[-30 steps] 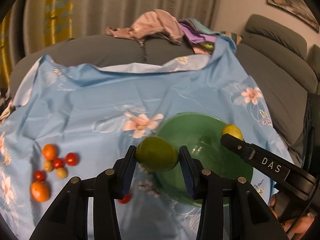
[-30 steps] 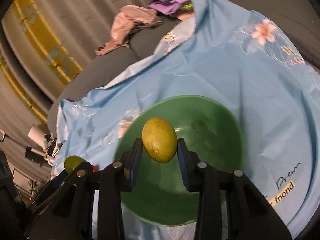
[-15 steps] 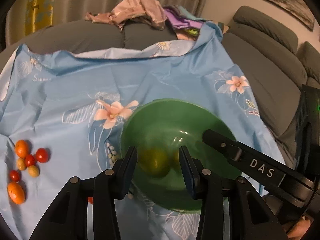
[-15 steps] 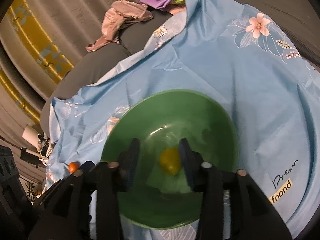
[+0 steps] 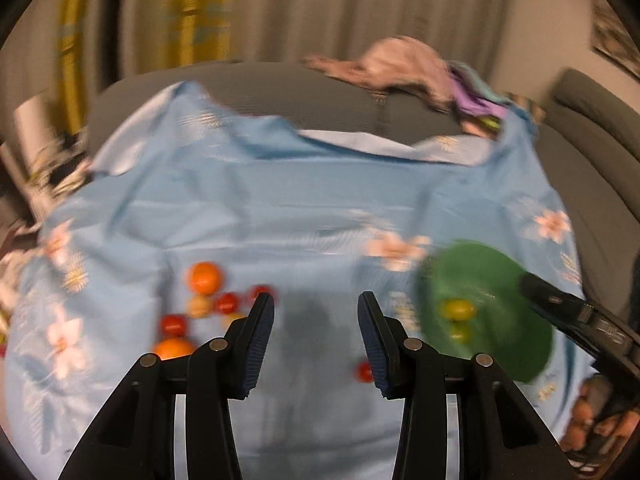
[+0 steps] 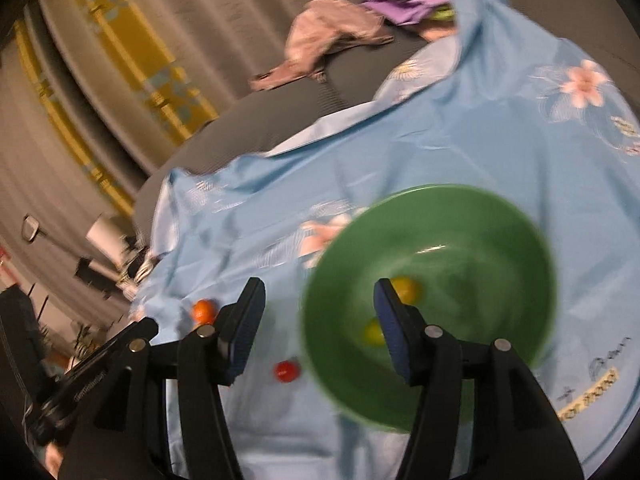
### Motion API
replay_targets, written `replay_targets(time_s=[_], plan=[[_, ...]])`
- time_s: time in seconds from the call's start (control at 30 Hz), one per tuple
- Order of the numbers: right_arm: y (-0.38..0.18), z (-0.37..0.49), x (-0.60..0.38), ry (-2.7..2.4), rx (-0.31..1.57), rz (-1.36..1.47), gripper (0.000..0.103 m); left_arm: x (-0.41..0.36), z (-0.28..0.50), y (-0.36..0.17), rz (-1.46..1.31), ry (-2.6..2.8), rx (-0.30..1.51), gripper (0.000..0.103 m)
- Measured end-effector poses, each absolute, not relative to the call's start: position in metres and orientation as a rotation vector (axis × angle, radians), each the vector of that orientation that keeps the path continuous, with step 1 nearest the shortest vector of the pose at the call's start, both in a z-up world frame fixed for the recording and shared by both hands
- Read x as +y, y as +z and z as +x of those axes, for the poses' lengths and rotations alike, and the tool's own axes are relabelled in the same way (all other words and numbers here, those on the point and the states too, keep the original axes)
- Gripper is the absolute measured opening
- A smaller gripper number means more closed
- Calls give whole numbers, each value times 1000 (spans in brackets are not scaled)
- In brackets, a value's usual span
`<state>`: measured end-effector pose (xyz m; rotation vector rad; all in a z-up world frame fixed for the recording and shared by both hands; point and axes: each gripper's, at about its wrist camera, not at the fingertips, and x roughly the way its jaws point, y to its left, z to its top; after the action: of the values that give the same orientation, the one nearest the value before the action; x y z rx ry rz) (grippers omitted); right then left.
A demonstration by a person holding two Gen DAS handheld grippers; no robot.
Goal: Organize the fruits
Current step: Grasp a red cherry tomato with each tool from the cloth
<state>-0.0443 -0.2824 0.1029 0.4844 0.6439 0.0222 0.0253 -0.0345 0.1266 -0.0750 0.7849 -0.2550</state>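
A green bowl (image 5: 500, 280) (image 6: 460, 216) sits on a blue flowered cloth and holds a green fruit (image 5: 456, 309) and a yellow fruit (image 6: 406, 289). My left gripper (image 5: 316, 320) is open and empty, above bare cloth left of the bowl. A cluster of oranges and small red and yellow fruits (image 5: 204, 304) lies just left of it. One red fruit (image 5: 363, 372) (image 6: 286, 370) lies between cluster and bowl. My right gripper (image 6: 318, 320) is open and empty, over the bowl's left rim.
The blue cloth (image 5: 280, 208) covers a grey sofa. A pile of clothes (image 5: 404, 68) (image 6: 336, 40) lies at the far edge. Curtains hang behind. Sofa cushions (image 5: 592, 128) stand at the right. Both views are motion-blurred.
Both grippers let their fruits drop into the bowl, then opened wider. The left gripper swung left toward the fruit cluster. The right gripper also shifted left of the bowl's middle.
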Motion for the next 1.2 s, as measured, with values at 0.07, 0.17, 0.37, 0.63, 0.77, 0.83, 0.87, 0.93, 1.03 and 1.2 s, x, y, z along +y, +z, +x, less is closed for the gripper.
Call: replay_targets(time_s=[0.07,0.17,0.37,0.63,0.77,0.83,0.87,0.93,1.03,1.2], plan=[[103,-37,-262,73,666,453,57,-7,33,121,-105,-167,807,43],[99,-26,-234,137,702,405,57,22,43,115,-157,-75,818,43],[73,0,-182,190,823,297,57,32,59,95,-227,-115,875,43],[37,17,-152,99,949,98,55,-4,90,64,-163,-212,954,43],[25,23,-151,68,994,43,53,-10,105,50,-136,-206,994,43],[18,28,-152,41,1017,18,53,-13,113,45,-138,-203,1008,43],[15,29,-154,34,1029,15,53,-14,118,42,-147,-199,1019,43],[9,33,-154,32,1048,8,53,-15,124,39,-167,-191,1030,43],[2,39,-156,33,1074,10,52,-21,132,31,-156,-191,1050,43],[-1,43,-162,26,1080,12,41,-28,135,23,-143,-206,1060,42]])
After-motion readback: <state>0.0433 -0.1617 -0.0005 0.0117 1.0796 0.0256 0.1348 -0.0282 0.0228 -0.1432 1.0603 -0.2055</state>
